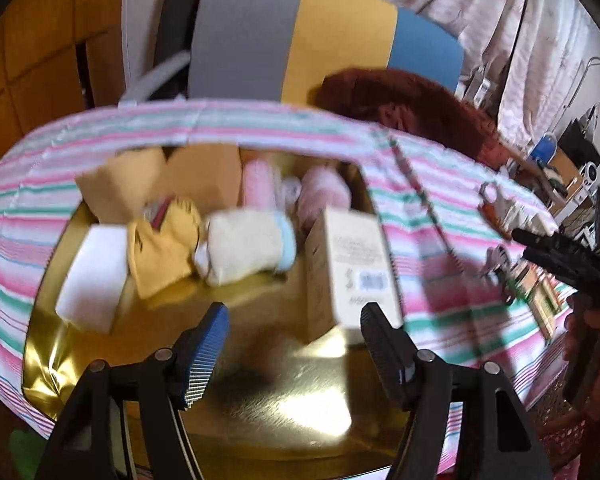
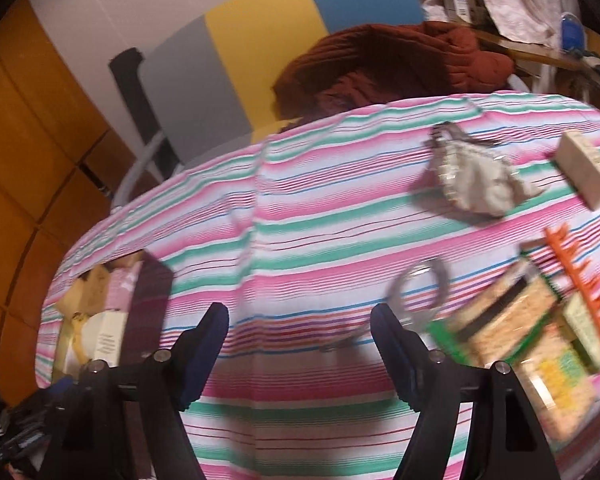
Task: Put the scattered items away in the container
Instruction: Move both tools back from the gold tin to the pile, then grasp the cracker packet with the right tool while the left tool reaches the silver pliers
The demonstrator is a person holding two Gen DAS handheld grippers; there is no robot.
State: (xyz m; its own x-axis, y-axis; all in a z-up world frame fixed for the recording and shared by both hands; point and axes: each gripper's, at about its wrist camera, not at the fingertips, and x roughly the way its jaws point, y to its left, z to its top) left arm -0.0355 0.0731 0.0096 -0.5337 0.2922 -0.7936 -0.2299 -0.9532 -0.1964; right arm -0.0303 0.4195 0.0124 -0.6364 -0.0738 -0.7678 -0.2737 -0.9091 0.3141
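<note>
In the left wrist view a gold tin (image 1: 300,400) lies on the striped cloth. It holds a white block (image 1: 92,276), a yellow cloth (image 1: 160,252), a cream sock with a blue cuff (image 1: 244,244), pink soft items (image 1: 324,196) and an upright cream carton (image 1: 352,264). My left gripper (image 1: 294,320) hangs open over the tin's bare floor, the carton just beyond its right finger. My right gripper (image 2: 300,320) stands open above bare cloth. To its right lie a metal ring (image 2: 420,288), a grey pouch (image 2: 476,184), a cream box (image 2: 584,176), an orange comb (image 2: 580,288) and green-edged packets (image 2: 508,320).
The striped tablecloth (image 2: 300,220) covers the table, whose far edge meets a grey, yellow and blue chair back (image 1: 292,40) with a brown garment (image 1: 400,100) on it. A hand holds the right gripper (image 1: 520,242) at the right of the left wrist view. The tin (image 2: 100,312) sits left of my right gripper.
</note>
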